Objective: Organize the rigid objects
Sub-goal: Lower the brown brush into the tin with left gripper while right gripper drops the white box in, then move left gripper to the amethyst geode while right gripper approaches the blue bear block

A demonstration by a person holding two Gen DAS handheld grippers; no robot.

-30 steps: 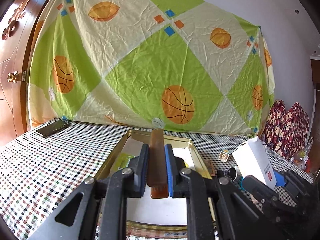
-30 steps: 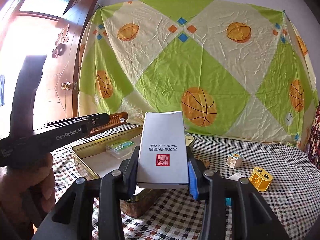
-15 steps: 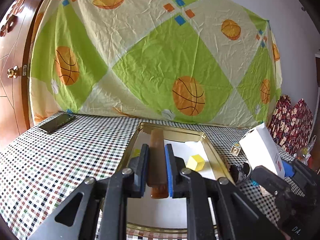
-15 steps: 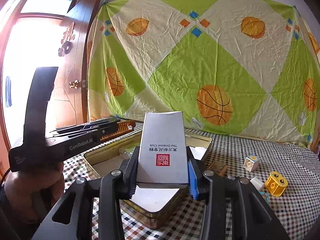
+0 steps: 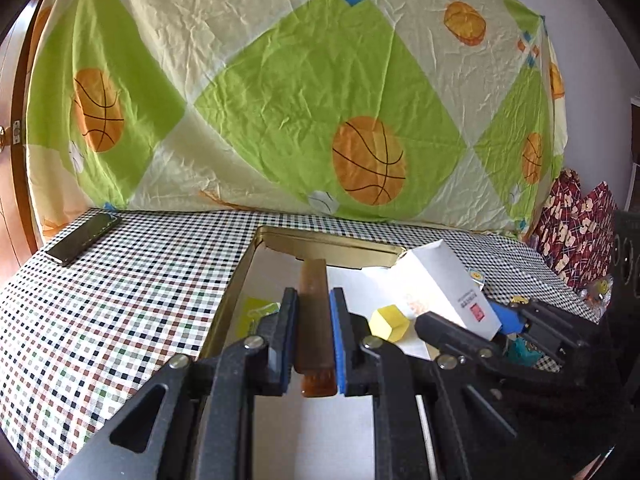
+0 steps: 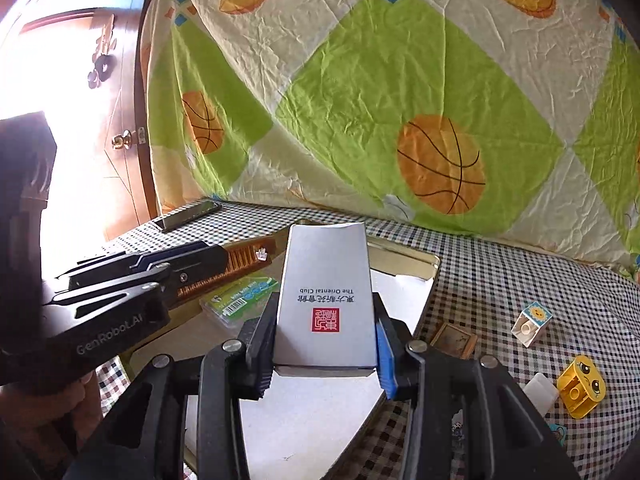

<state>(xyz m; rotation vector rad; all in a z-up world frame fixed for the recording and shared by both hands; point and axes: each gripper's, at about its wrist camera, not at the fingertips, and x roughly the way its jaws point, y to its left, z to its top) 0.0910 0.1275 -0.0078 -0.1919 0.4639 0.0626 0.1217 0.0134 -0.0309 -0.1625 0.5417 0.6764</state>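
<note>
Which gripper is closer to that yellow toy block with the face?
Right. The right gripper, holding the white box, is beside the yellow face block lying on the checked cloth; the left gripper, holding the comb, is farther off, across the tin.

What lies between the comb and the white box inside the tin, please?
A yellow block lies on the tin's floor between the comb and white box, seen in the left wrist view.

You get bright, even daylight in both views. In the right wrist view the doorway (image 6: pixel 60 128) at the left of the frame is blown out to white glare, washing over the wooden door (image 6: pixel 120 120). Fisheye bending curves the patterned sheet (image 5: pixel 300 92) and darkens every corner. The checked tablecloth (image 5: pixel 100 300) stays sharp; the nearest gripper parts look soft.
</note>
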